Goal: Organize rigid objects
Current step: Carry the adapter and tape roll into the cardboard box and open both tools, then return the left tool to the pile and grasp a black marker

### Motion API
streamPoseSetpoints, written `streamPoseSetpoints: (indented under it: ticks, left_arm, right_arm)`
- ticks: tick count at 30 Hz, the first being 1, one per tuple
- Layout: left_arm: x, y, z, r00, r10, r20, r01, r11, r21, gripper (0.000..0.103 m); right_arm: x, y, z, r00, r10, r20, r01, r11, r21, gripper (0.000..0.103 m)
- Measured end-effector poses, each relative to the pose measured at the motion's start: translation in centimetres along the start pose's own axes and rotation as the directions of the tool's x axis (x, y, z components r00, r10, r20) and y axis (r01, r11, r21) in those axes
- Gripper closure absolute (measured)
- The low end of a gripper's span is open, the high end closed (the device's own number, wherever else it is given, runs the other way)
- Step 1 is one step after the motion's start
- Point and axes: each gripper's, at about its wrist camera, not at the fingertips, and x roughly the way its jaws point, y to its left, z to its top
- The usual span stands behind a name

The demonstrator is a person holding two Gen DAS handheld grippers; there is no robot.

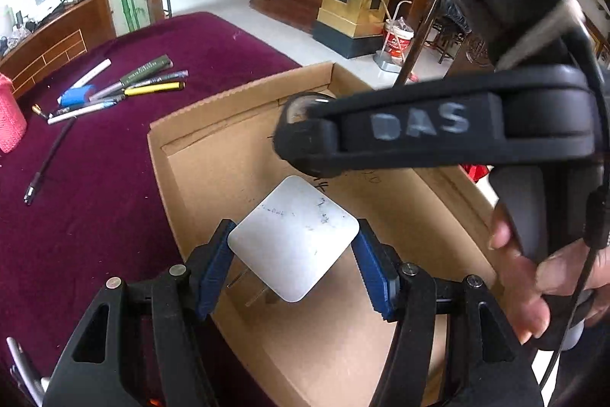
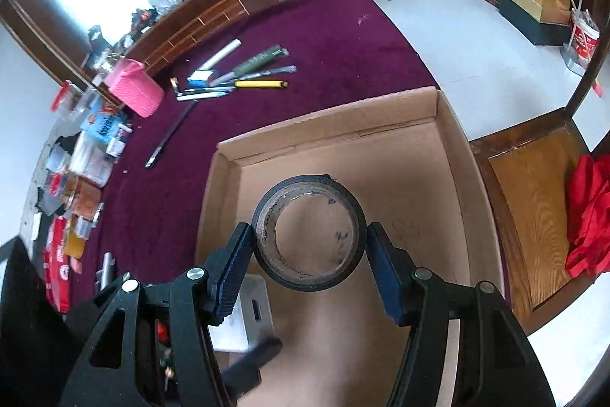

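Observation:
My left gripper (image 1: 292, 254) is shut on a white plug adapter (image 1: 297, 224). Its blue pads press the adapter's two sides, and the metal prongs point down to the left. The adapter hangs over the open cardboard box (image 1: 244, 94). In the right wrist view my right gripper (image 2: 309, 235) is shut on a black tape roll (image 2: 263, 227), held on edge above the same box (image 2: 324, 124). The white adapter (image 2: 248, 315) shows at the lower left of that view. A hand (image 1: 533, 277) holds the right tool, and its black housing (image 1: 419, 128) crosses the left view above the box.
Several pens and markers (image 1: 126, 86) (image 2: 236, 75) lie on the maroon cloth beyond the box, beside a pink knitted holder (image 2: 133, 90) and a thin black stick (image 1: 49, 163). Packets (image 2: 87, 155) crowd the table's left. A wooden chair with red cloth (image 2: 587, 216) stands right of the box.

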Motion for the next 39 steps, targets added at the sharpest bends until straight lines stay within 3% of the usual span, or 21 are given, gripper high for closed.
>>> streamPoseSetpoints:
  ticks: [11, 22, 25, 32, 39]
  left_arm:
    - [2.2, 0.3, -0.5, 1.000, 0.024, -0.016, -0.025, 0.999, -0.026, 0.042]
    - [2.0, -0.6, -0.9, 0.998, 0.053, -0.017, -0.054, 0.998, -0.015, 0.042]
    - [2.2, -0.4, -0.6, 0.998, 0.051, -0.019, -0.052, 0.998, -0.019, 0.042]
    - [1.2, -0.2, -0.5, 0.999, 0.040, -0.006, -0.040, 0.999, -0.035, 0.041]
    - [-2.1, -0.3, -0.8, 0.998, 0.029, 0.048, -0.027, 0.999, -0.035, 0.041]
  right_arm:
    - [3.4, 0.2, 2.4, 0.997, -0.045, -0.055, 0.044, 0.999, -0.019, 0.048]
    - [4.6, 0.8, 2.8, 0.997, -0.026, -0.074, 0.024, 0.999, -0.031, 0.047]
    - [4.6, 0.8, 2.8, 0.997, -0.012, -0.078, 0.010, 1.000, -0.024, 0.041]
    - [2.6, 0.3, 2.4, 0.999, 0.021, -0.024, -0.021, 1.000, 0.005, 0.039]
    - [-2.8, 1.1, 0.4, 0.994, 0.057, 0.092, -0.055, 0.998, -0.023, 0.039]
